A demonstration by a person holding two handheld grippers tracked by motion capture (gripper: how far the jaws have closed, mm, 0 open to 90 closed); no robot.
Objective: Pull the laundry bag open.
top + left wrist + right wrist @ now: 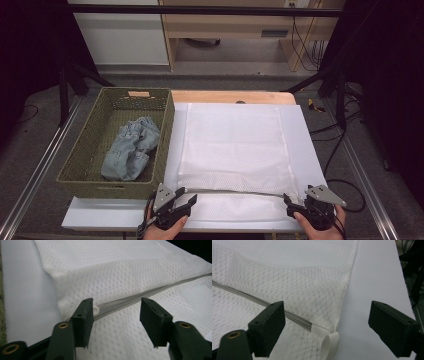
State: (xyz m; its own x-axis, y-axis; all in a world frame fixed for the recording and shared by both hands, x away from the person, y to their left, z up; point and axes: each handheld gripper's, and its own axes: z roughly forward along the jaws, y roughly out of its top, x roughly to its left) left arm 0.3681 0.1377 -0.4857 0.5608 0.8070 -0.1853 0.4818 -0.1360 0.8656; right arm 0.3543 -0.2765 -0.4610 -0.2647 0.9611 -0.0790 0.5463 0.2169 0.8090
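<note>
High view: our left gripper [186, 201] and right gripper [291, 203] at near desk [100, 216] edge, flanking mesh laundry bag [232, 145]; jeans [129, 149] in basket [85, 150].

Left gripper view: jaws half apart, holding nothing, zipper [140, 298] between. Risk: bag mouth collapses.

Right gripper view: jaws wide, empty, loop tab [330, 343] between. Risk: regrasp pinches both layers.

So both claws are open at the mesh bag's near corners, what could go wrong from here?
1. The left claw stands open around the zipper; closing there would likely pinch only the zipper, not the mesh.
2. The right claw straddles the bag corner and its loop; it may catch the loop alone and slip.
3. The jeans lie in the basket; an unevenly lifted bag could sag shut.
</note>
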